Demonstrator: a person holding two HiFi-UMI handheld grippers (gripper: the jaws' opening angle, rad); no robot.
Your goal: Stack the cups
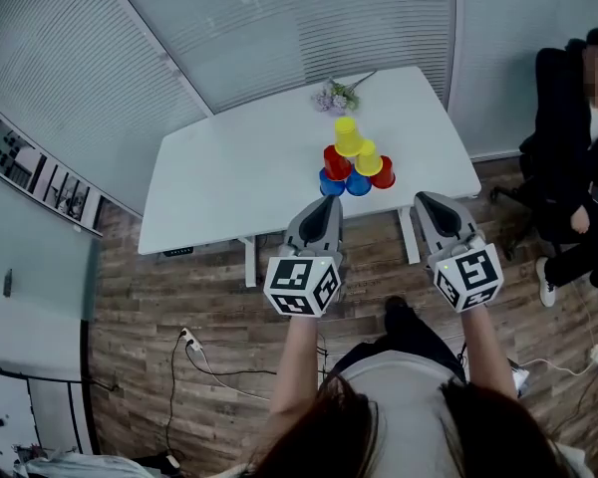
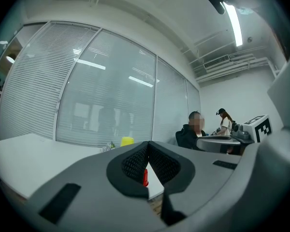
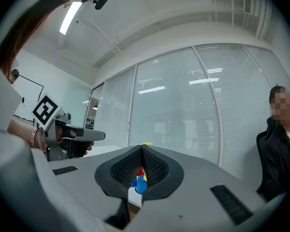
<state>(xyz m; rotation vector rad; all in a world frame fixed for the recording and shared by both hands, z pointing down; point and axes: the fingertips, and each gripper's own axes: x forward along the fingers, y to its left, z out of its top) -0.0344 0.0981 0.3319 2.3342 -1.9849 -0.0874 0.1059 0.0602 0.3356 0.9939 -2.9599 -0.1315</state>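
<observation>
My left gripper (image 1: 330,200) has its jaws pressed together with nothing between them. Through the slit beyond its dark meshed pads (image 2: 135,161) I see only a sliver of red. The right gripper (image 1: 421,198) is closed and empty too, with a bit of blue and red showing past its tips. Both point level and hang short of the table's near edge, over the wooden floor.

The cups (image 1: 354,162) stand on the white table (image 1: 229,177), ahead of the left gripper and a little to its right, and ahead of the right gripper and to its left. They form a pyramid: two blue and one red at the base, a red and a yellow above them, and one yellow on top.

That fits a pyramid just completed, with both grippers drawn clear. It fits equally a pyramid waiting to be nested into one column. I can't judge which from here.

Either way, I judge the thing to do well is to keep both grippers steady and clear of the base row, since a nudge there would bring down every cup above it.

The cups look like thin, smooth, glossy plastic, tapered and light. I expect their walls would flex under a hard pinch and slide easily on the slick tabletop.

A small sprig of flowers (image 1: 334,96) lies beyond the pile.
</observation>
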